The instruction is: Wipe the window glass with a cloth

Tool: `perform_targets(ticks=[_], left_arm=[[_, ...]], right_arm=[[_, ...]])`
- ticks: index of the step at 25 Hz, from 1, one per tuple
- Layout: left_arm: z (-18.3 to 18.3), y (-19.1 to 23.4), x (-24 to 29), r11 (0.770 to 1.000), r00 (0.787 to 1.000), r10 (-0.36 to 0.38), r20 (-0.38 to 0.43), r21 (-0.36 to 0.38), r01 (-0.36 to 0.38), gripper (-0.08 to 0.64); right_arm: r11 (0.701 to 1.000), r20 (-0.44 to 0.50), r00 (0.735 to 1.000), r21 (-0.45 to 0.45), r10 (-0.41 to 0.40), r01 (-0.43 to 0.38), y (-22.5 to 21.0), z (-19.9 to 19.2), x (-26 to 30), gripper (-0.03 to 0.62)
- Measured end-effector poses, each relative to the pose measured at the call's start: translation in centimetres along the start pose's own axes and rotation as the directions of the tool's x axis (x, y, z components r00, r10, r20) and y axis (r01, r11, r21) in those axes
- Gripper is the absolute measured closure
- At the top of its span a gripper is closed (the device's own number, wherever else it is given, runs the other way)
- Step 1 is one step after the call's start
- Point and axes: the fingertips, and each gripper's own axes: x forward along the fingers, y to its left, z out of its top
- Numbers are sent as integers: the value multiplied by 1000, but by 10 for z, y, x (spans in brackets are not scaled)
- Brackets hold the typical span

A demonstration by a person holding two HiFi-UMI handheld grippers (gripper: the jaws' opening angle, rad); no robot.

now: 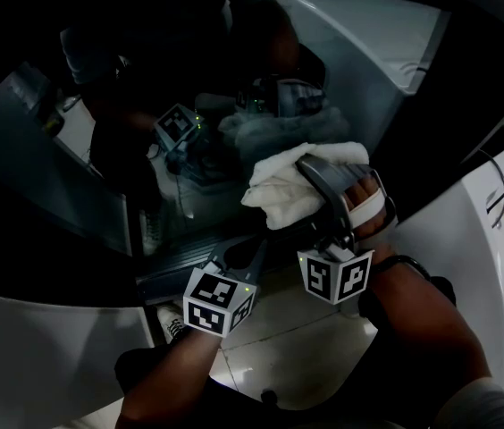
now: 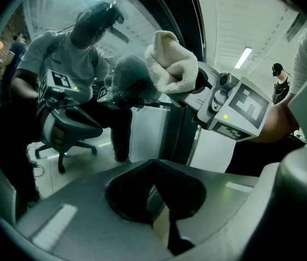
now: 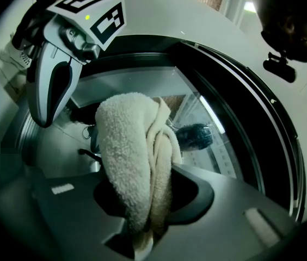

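The right gripper pinches a fluffy white cloth in its jaws. The cloth bunches out past the jaws and touches the dark window glass. The left gripper is just to the left and nearer, with its jaws pressed together on nothing.

I see the cloth as cream-white with a nubby looped texture, against the mid-grey shells and black inner pads of the right tongs and the left tongs. The left marker cube and right marker cube are white with bold black square patterns, each showing a small green light. The window glass reads near-black with dim blue-grey reflections, the panel beside it white and the floor tiles pale off-white with thin dark joints.
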Motion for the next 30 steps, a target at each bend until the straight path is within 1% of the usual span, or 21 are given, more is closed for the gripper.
perform_targets(ticks=[5,12,30], left_arm=[[2,2,3,1000,1000,0,-3,2,0,543],[-10,3,1,1000,1000,4,7,8,-4,543],[-11,3,1,1000,1000,1,8,9,-1,543]], right_arm=[[1000,-8,1000,2,28,-28,12,-5,1,482],[999,-6,999,12,36,-36,30,-3,-7,482],[994,-10,994,16,105,-105,62,-4,-11,479]])
